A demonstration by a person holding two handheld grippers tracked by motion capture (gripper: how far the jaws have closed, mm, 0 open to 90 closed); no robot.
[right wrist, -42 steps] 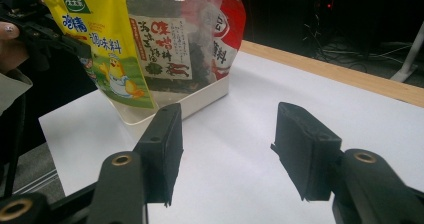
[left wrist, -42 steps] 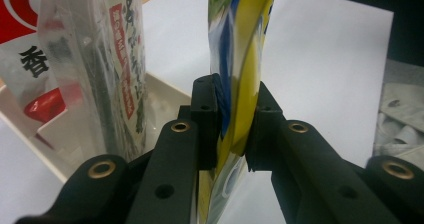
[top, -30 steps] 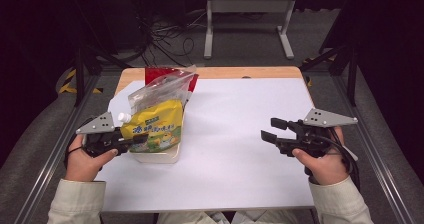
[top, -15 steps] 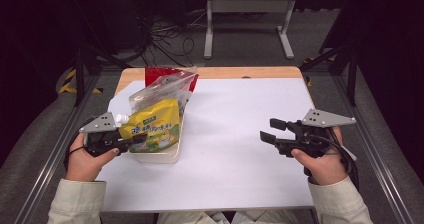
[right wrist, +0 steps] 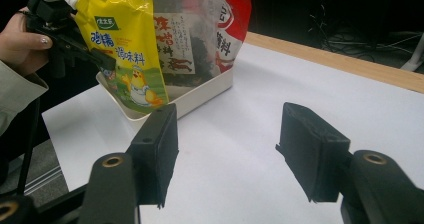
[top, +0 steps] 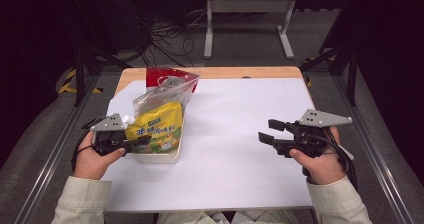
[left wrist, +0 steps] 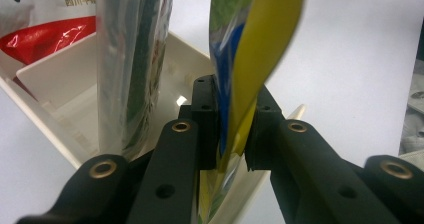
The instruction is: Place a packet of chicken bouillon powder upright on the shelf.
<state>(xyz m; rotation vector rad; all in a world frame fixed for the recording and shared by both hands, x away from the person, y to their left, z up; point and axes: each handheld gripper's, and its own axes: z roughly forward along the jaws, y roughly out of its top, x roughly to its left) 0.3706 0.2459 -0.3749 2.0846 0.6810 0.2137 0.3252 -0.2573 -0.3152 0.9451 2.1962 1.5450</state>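
A yellow seasoning pouch (top: pixel 157 126) with a white spout stands upright in a white tray (top: pixel 157 157) at the table's left. My left gripper (top: pixel 142 141) is shut on the pouch's lower edge. The left gripper view shows the pads of the left gripper (left wrist: pixel 235 134) pinching the yellow pouch (left wrist: pixel 260 44) edge-on above the tray (left wrist: pixel 55 79). My right gripper (top: pixel 265 131) hovers open over the white table at the right, nothing between its jaws. From the right gripper (right wrist: pixel 227 144), the pouch (right wrist: pixel 127 49) and the left gripper (right wrist: pixel 100 59) show farther off.
Behind the pouch in the tray stand a clear bag of dark contents (top: pixel 165 91) and a red packet (top: pixel 167 75). The white table sheet (top: pixel 235 149) spreads between the two grippers. A wooden edge (top: pixel 250 73) runs along the far side.
My left gripper has edged slightly to the right with the yellow pouch still in it. The right gripper has stayed where it was.
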